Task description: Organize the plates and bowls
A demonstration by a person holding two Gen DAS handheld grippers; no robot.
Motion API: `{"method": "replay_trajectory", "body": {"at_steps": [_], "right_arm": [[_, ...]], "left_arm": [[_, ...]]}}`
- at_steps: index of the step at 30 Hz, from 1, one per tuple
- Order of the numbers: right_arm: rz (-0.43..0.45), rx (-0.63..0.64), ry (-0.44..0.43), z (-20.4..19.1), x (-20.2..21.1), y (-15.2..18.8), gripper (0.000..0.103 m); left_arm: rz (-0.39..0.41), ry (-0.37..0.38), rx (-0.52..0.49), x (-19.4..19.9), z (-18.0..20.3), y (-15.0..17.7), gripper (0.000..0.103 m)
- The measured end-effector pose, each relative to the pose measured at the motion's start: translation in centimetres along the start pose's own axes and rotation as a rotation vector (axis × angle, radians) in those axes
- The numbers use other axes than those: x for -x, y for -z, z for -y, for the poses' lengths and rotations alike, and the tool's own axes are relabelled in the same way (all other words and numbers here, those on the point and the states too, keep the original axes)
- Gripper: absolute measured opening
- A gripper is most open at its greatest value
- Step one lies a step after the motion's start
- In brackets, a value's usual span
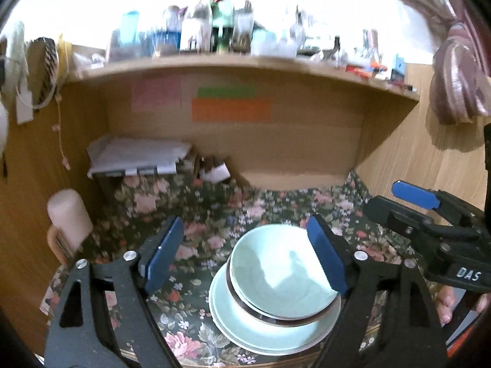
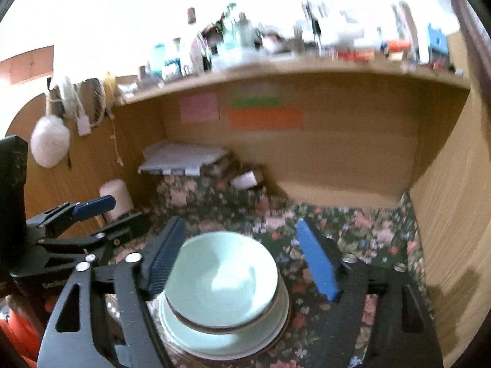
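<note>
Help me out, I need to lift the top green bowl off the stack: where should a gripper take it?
Take the top bowl by its raised rim, coming from above with one finger inside and one outside. It sits nested in another bowl on the plates, so only the rim stands free. Both grippers are open, holding nothing.

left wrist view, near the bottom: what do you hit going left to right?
Left gripper's left finger → floral tablecloth → pale green bowl stacked on plates → left gripper's right finger → right gripper, jaws open, nothing between them.
</note>
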State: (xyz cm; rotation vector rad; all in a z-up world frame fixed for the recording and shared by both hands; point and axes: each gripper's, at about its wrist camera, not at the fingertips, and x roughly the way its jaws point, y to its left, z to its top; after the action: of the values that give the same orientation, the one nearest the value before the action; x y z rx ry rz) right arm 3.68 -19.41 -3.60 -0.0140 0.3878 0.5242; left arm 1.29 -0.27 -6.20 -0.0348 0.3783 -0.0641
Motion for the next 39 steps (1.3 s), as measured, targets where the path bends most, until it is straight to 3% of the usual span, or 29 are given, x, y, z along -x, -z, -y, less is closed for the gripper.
{"method": "replay_trajectory", "body": {"at_steps": [5, 8, 39], "right_arm": [[0.047, 0.017, 0.015, -0.2, 1.1, -0.1, 0.093], [0.066, 0.016, 0.031, 0.0, 1.4, 0.0, 0.101], [0.097, 0.017, 0.018, -0.6, 3.1, 0.5, 0.103]], "left_arm": [[0.078, -0.018, 0.0, 2.1, 0.2, 0.0, 0.099], [0.109, -0.03, -0.004, 2.9, 0.4, 0.2, 0.101], [0.149, -0.013, 0.013, 4.2, 0.5, 0.5, 0.103]]}}
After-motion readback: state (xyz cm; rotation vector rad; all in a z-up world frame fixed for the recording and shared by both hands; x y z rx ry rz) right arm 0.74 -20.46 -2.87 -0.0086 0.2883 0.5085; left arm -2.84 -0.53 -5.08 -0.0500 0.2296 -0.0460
